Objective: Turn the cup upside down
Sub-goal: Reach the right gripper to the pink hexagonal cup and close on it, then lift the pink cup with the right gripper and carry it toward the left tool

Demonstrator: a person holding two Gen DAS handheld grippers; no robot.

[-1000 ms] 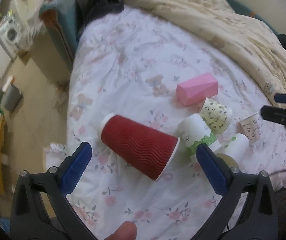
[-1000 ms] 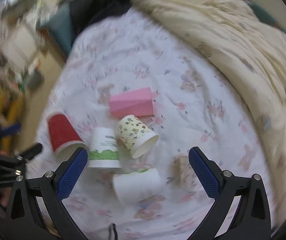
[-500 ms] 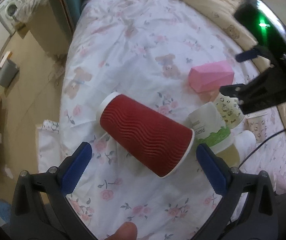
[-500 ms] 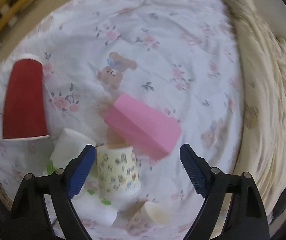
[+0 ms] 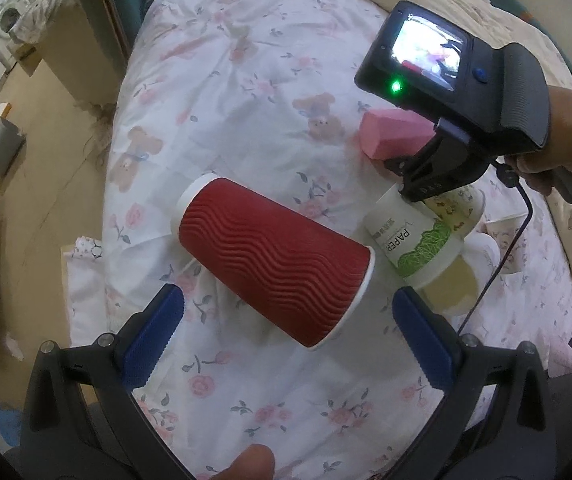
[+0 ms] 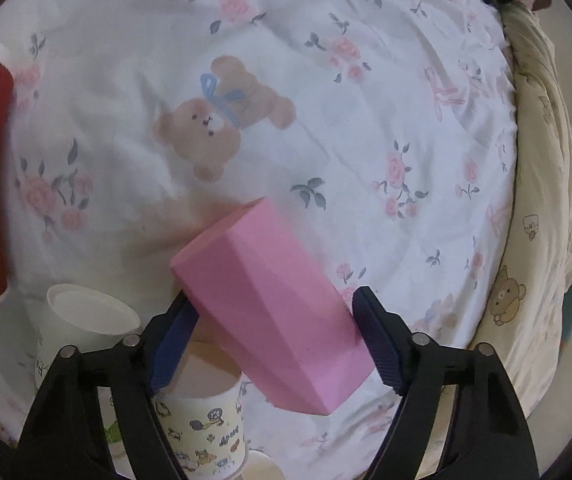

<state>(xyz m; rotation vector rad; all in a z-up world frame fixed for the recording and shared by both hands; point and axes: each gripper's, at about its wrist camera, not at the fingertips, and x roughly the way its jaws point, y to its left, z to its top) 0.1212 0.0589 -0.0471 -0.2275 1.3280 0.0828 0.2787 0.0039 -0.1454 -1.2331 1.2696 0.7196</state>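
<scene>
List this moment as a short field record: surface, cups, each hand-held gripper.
surface: floral bedsheet
red cup: on its side, rim toward the white cups
pink cup: on its side, between the right fingers
left hand-held gripper: open, just short of the red cup
right hand-held gripper: open, straddling the pink cup; contact unclear
</scene>
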